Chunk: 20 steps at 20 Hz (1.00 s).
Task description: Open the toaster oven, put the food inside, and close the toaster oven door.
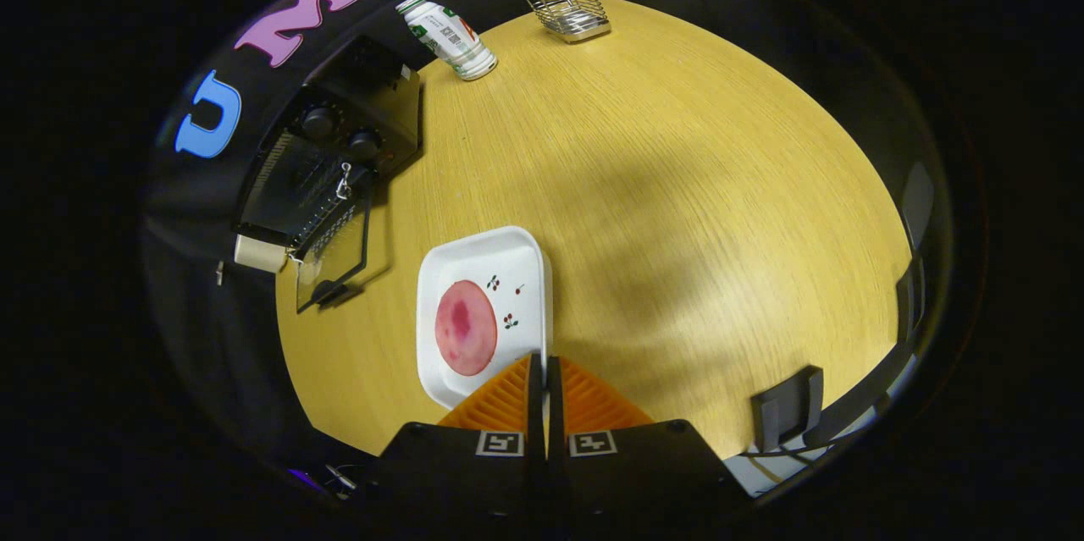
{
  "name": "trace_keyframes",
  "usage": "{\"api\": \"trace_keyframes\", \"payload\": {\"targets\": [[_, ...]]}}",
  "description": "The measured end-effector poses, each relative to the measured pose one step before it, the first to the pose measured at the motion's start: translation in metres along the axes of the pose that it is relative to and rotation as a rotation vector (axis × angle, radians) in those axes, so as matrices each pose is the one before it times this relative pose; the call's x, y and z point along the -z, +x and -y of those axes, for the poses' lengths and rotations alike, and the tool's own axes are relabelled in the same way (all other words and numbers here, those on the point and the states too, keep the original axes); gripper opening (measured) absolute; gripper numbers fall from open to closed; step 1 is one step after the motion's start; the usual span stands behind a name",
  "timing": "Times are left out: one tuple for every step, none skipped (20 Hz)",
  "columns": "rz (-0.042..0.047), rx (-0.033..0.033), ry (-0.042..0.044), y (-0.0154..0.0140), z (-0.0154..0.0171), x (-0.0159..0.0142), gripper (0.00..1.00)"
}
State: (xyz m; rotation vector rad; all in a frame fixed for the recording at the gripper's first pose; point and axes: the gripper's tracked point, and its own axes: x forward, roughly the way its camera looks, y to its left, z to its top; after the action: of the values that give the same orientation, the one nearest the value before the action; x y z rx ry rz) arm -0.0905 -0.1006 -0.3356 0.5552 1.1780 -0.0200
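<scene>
Gripper (544, 367) fingers pressed nearly together, empty, above the white plate (517, 270) holding the pink food slice (465, 328), toaster oven (326, 160) door open at the desk's (677, 185) left edge.

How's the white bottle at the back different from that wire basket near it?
The bottle is solid white with a printed label; the wire basket is open metal mesh. The bottle stands taller and round; the basket is lower and boxy, with a wooden stick in it. Both stand on the table, far beyond the gripper, which clamps the plate rim.

Food (465, 328) on plate (517, 266), beside oven (326, 177)
</scene>
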Motion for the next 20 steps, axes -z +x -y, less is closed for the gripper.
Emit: {"api": "trace_keyframes", "payload": {"targets": [[-0.00328, -0.01887, 0.02869, -0.00311, -0.00440, 0.00616, 0.05], [0.00205, -0.02458, 0.03585, -0.00517, -0.00609, 0.00656, 0.05], [0.00594, -0.02540, 0.03470, -0.00429, -0.00616, 0.00490, 0.05], [0.00740, -0.02403, 0.03591, -0.00366, -0.00650, 0.00520, 0.05], [0.00711, -0.02783, 0.03430, -0.00433, -0.00683, 0.00439, 0.05], [0.00648, -0.02586, 0.03005, -0.00298, -0.00604, 0.00482, 0.05], [0.00451, -0.02423, 0.02623, -0.00315, -0.00603, 0.00485, 0.05], [0.00508, -0.01987, 0.02496, -0.00385, -0.00505, 0.00604, 0.05], [0.00512, -0.01878, 0.02139, -0.00506, -0.00523, 0.00629, 0.05], [0.00550, -0.02227, 0.01401, -0.00419, -0.00640, 0.00630, 0.05], [0.00424, -0.02165, 0.00841, -0.00362, -0.00587, 0.00552, 0.05], [0.00395, -0.02602, 0.00892, -0.00155, -0.00710, 0.00563, 0.05], [0.00050, -0.01961, 0.01952, -0.00041, -0.00681, 0.00448, 0.05], [-0.00232, -0.02215, 0.01747, 0.00111, -0.00799, 0.00627, 0.05], [-0.00363, -0.01832, 0.01091, 0.00238, -0.00900, 0.00340, 0.05], [0.00056, -0.01538, 0.00433, 0.00183, -0.00889, 0.00192, 0.05], [0.00340, -0.01061, -0.00053, 0.00424, -0.00879, 0.00113, 0.05], [0.00957, -0.00152, -0.00168, 0.00470, -0.00694, 0.00049, 0.05], [0.00703, -0.00302, 0.00778, 0.00687, -0.00752, -0.00118, 0.05], [0.00646, -0.00585, 0.01824, 0.00626, -0.00973, -0.00059, 0.05]]}}
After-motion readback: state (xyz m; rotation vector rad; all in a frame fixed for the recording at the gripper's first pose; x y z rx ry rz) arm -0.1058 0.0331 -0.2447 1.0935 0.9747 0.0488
